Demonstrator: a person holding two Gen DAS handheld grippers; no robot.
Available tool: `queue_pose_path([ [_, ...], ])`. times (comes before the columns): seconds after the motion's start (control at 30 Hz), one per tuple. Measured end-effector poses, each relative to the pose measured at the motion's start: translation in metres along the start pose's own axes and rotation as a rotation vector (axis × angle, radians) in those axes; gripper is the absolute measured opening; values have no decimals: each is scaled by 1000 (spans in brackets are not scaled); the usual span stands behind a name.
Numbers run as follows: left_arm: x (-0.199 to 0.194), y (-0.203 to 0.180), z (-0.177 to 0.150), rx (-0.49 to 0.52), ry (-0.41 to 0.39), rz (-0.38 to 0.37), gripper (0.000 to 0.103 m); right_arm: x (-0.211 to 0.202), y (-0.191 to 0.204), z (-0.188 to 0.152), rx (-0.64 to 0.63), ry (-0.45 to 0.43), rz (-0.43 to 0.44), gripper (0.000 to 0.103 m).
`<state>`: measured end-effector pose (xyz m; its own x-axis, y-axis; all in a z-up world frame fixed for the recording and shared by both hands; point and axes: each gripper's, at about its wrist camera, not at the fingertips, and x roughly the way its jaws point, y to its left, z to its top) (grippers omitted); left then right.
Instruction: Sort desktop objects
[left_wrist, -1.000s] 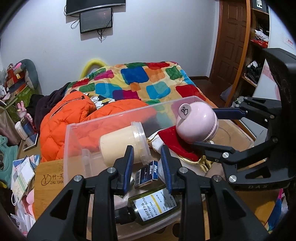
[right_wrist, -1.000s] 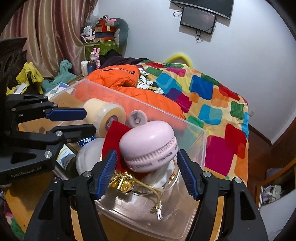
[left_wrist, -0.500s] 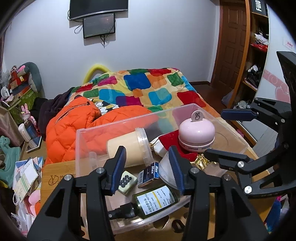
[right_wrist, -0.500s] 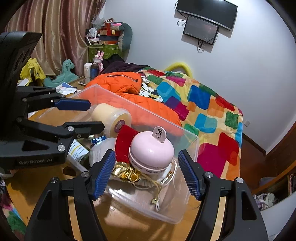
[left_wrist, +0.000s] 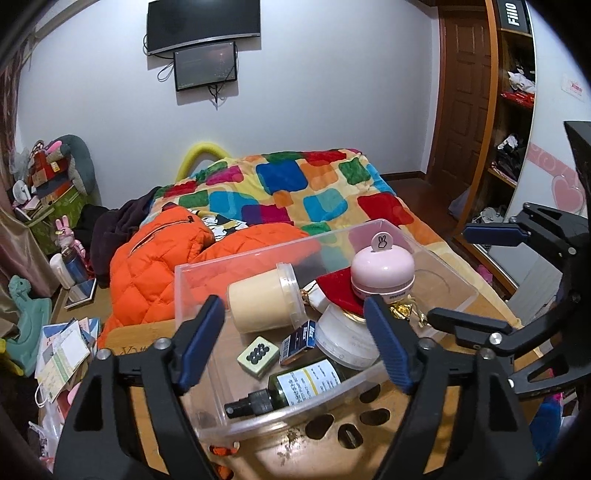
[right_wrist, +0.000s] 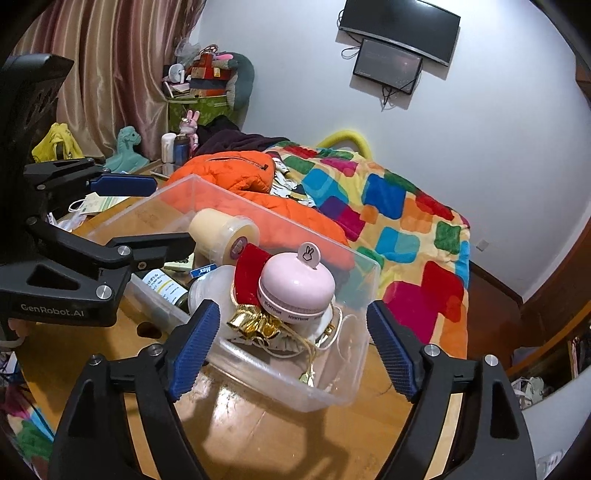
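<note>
A clear plastic bin (left_wrist: 369, 380) (right_wrist: 332, 391) stands on the wooden table. In it lie a cream jar (left_wrist: 260, 302) (right_wrist: 221, 230), a pink round case (left_wrist: 382, 269) (right_wrist: 297, 288) on a red pouch (right_wrist: 249, 269), a white lid (left_wrist: 343, 341), a green dice-like block (left_wrist: 258, 356), a small blue box (left_wrist: 299, 338) and a dark spray bottle (left_wrist: 291, 384). My left gripper (left_wrist: 295, 343) is open and empty above the bin's near side. My right gripper (right_wrist: 291, 345) is open and empty, drawn back from the pink case.
A bed with a patchwork blanket (left_wrist: 303, 192) and an orange jacket (left_wrist: 155, 266) lies behind the table. Papers and clutter (left_wrist: 62, 354) sit at the left. A wooden shelf unit (left_wrist: 513, 122) stands at the right. The table (right_wrist: 258, 424) shows in front of the bin.
Both grippers have pulled up and back from the bin and opened wider. The right gripper let go of the pink case, which now rests upright in the bin.
</note>
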<state>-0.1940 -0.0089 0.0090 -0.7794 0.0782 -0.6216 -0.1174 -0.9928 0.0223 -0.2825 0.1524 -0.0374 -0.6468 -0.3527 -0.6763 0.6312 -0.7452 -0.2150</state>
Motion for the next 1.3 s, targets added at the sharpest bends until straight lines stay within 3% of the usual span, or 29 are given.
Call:
queue_pose_path([
  [0.1,-8,-1,-1,-15,-7,19,95,-9,1,-1,3,-11,-23,83],
  [0.2,-17,-2,-3,-22,-21,40,97,-20,3,-4,21,-33,-37,92],
  [0.43,-36,-3,-15,-34,-46,83,98,-46,8,-14,62,-74,-84,92],
  [0.6,-51,-5,-27,-49,-65,109,100,-68,9,-22,118,-122,-100,102],
  [1.1,-69,-15,-69,-120,-39,124,101,-88,40,-58,183,-141,-150,102],
  [1.3,-74,-19,-79,-146,-34,126,101,-78,44,-74,199,-93,-135,102],
])
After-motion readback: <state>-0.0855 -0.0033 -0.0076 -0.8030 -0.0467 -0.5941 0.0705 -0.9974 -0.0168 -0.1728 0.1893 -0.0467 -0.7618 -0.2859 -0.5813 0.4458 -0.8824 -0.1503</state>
